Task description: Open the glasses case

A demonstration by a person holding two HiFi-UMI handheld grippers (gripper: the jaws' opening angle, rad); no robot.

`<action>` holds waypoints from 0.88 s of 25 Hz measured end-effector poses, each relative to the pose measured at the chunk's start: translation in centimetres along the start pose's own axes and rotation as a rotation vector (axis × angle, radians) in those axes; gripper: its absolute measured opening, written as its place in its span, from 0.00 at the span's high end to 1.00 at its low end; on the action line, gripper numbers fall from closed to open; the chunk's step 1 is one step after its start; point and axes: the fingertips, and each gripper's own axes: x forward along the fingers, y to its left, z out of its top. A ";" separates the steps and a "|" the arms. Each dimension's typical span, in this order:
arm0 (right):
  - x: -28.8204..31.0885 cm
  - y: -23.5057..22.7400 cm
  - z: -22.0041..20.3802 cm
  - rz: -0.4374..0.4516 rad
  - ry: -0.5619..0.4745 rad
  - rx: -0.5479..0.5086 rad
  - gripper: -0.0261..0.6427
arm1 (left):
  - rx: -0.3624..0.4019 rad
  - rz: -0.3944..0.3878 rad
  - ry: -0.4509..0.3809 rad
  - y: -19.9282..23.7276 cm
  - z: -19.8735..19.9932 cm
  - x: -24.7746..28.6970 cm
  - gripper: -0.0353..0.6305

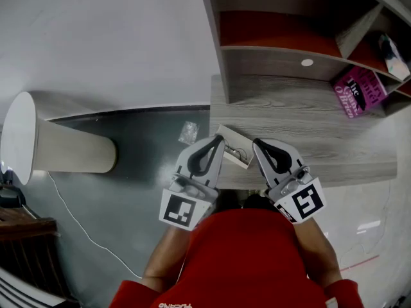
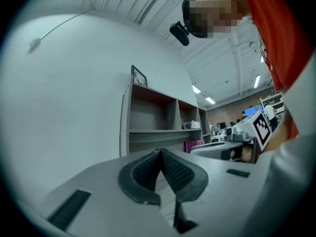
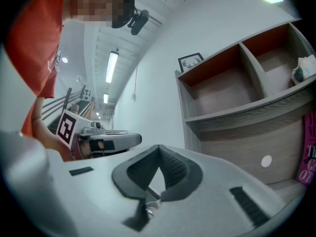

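Observation:
A pale glasses case lies on the near edge of the wooden desk, lid open, with glasses showing inside. My left gripper hovers just left of it and my right gripper just right, both raised and pointing level toward the shelves. In the left gripper view the left gripper has its dark ribbed pads meeting at the tip, with nothing between them. The right gripper in its own view is likewise shut and empty. Neither gripper touches the case.
A wooden shelf unit stands on the back of the desk, with a pink book at its right. Left of the desk, on the grey floor, are a crumpled clear wrapper, a white cylinder and a thin cable.

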 end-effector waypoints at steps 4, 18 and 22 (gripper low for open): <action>-0.1 -0.3 0.1 -0.002 0.000 -0.005 0.96 | 0.001 0.007 0.001 0.1 0.0 0.0 0.93; -0.6 -1.4 -0.2 -0.003 0.013 0.003 0.96 | 0.006 0.021 0.007 0.5 0.0 0.1 0.93; -0.6 -1.3 -0.4 0.001 0.020 0.000 0.96 | 0.003 0.017 0.009 0.4 0.0 0.2 0.93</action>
